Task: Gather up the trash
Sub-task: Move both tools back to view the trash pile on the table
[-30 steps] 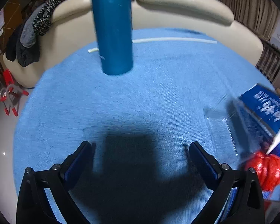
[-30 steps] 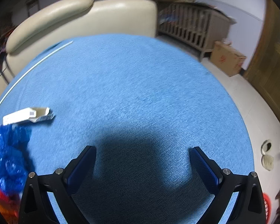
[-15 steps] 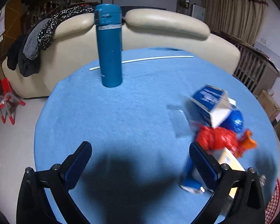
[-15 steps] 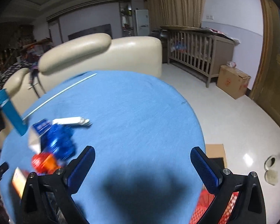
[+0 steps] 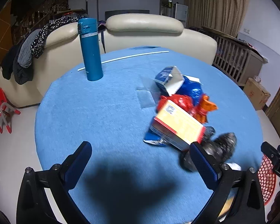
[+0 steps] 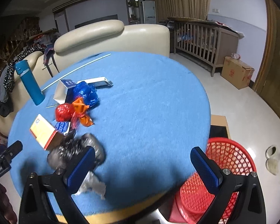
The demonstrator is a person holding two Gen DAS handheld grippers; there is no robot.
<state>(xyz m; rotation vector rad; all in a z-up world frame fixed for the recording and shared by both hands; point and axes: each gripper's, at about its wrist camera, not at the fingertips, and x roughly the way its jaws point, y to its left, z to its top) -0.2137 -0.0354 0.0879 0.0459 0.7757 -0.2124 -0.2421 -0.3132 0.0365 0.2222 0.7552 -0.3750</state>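
Observation:
A heap of trash lies on the round blue table (image 5: 102,112): a yellow and red carton (image 5: 177,125) (image 6: 43,132), red and orange bags (image 5: 184,104) (image 6: 72,110), a blue bag (image 6: 85,93), an open blue box (image 5: 169,79), a black crumpled bag (image 5: 218,147) (image 6: 74,151) and white crumpled paper (image 6: 92,184). A red mesh basket (image 6: 220,169) (image 5: 267,179) stands on the floor beside the table. My left gripper (image 5: 140,166) is open above the near table edge, left of the heap. My right gripper (image 6: 140,169) is open, with nothing between its fingers.
A tall teal flask (image 5: 90,49) (image 6: 29,83) stands upright at the far left of the table, near a thin white rod (image 5: 125,57). A cream sofa (image 5: 143,29) backs the table. A wooden crib (image 6: 205,39) and a cardboard box (image 6: 237,72) stand to the right.
Both grippers have pulled back and up from the tabletop, so the whole table, the trash heap and the red basket have come into view. Both stay open.

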